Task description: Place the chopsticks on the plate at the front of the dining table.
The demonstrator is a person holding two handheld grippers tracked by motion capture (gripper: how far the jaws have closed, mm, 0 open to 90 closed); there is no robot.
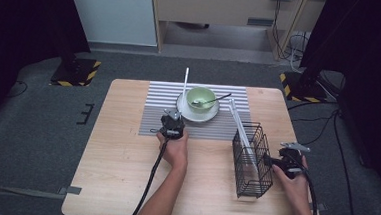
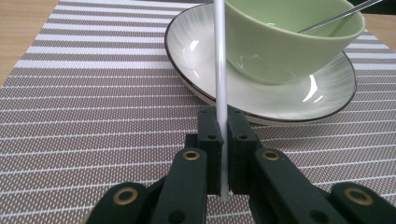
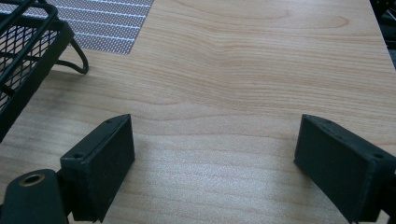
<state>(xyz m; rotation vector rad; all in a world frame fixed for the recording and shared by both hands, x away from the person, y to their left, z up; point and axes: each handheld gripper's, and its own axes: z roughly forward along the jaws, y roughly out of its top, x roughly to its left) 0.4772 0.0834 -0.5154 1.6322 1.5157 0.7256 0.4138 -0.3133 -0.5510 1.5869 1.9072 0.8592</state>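
The left gripper (image 2: 223,140) pinches a thin white chopstick (image 2: 221,70) at the plate's (image 2: 196,51) nine o'clock, just beside the green bowl (image 2: 280,46) — a twist could swing it against the bowl. The right gripper (image 3: 215,154) gapes empty, three o'clock of the wire basket (image 1: 250,161).

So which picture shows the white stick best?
The left gripper view: the white stick is close up, pinched in the left tool, beside the green bowl. In the high view it is a thin line above that tool.
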